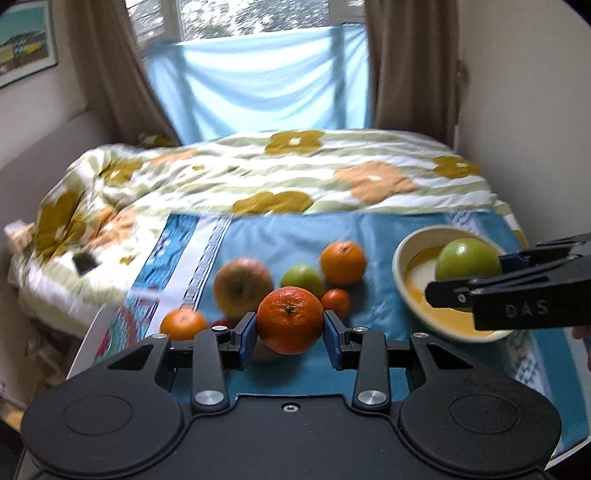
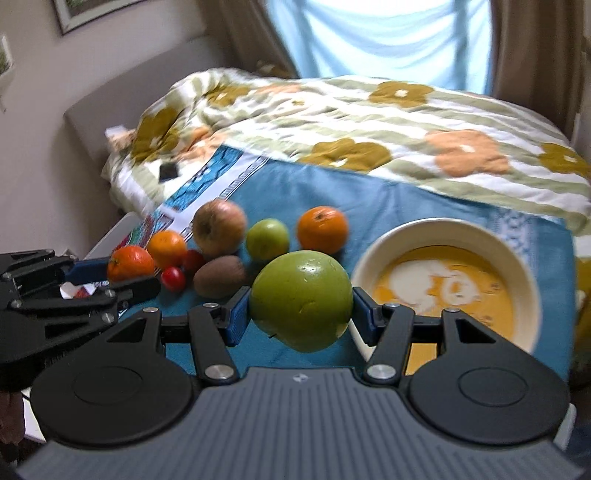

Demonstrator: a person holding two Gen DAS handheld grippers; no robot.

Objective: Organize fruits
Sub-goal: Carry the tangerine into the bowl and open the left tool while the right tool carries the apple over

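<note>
The left claw [image 1: 290,328] squeezed an orange [image 1: 290,319] and the right claw [image 2: 301,308] squeezed a green apple [image 2: 301,301], so either round fruit could have slipped out and rolled off the bench [image 1: 295,236].

You get soft daylight from window [image 1: 255,18] behind blue cloth [image 1: 258,85]; panes blow out white. Scene evenly bright, shadows faint. Motion blur smears quilt [image 1: 258,173] and far fruit in both views (left edge worst). Fisheye bends walls, darkens corners. Gripper bodies in near foreground stay sharp.
</note>
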